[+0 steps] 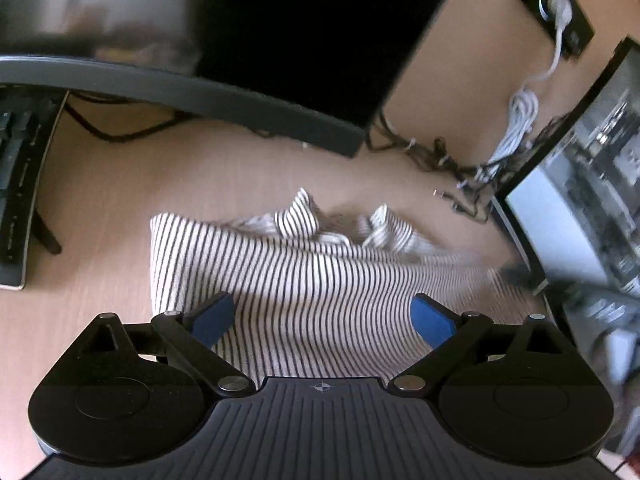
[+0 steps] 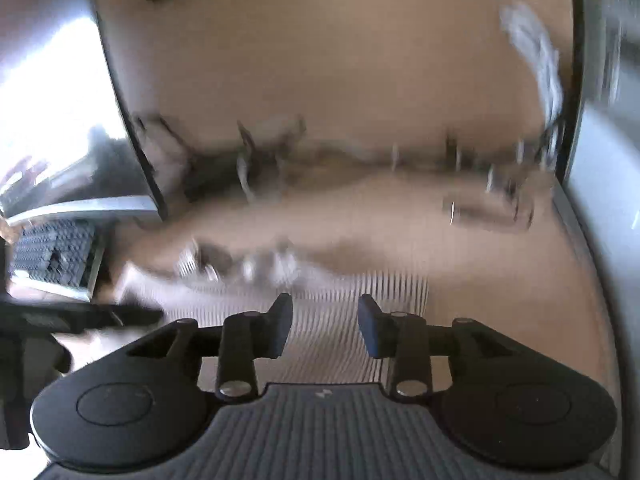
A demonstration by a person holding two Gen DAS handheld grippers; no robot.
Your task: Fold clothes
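Note:
A white garment with thin dark stripes [image 1: 300, 280] lies on the wooden desk [image 1: 100, 208], its far edge bunched into small folds. My left gripper [image 1: 322, 304] hovers over its near part with the blue pads [image 1: 212, 320] wide apart and nothing between them. The right wrist view is heavily blurred; there the same striped cloth [image 2: 344, 292] lies below and ahead of my right gripper [image 2: 325, 314]. Its jaws stand partly apart, and no cloth is pinched between the pads [image 2: 280, 324].
A dark monitor [image 1: 304, 40] stands behind the garment, with tangled black cables [image 1: 448, 160] and a coiled white cable [image 1: 520, 116] to its right. A second screen [image 1: 580, 208] stands at the right edge. A keyboard [image 2: 52, 252] lies at the left in the right wrist view.

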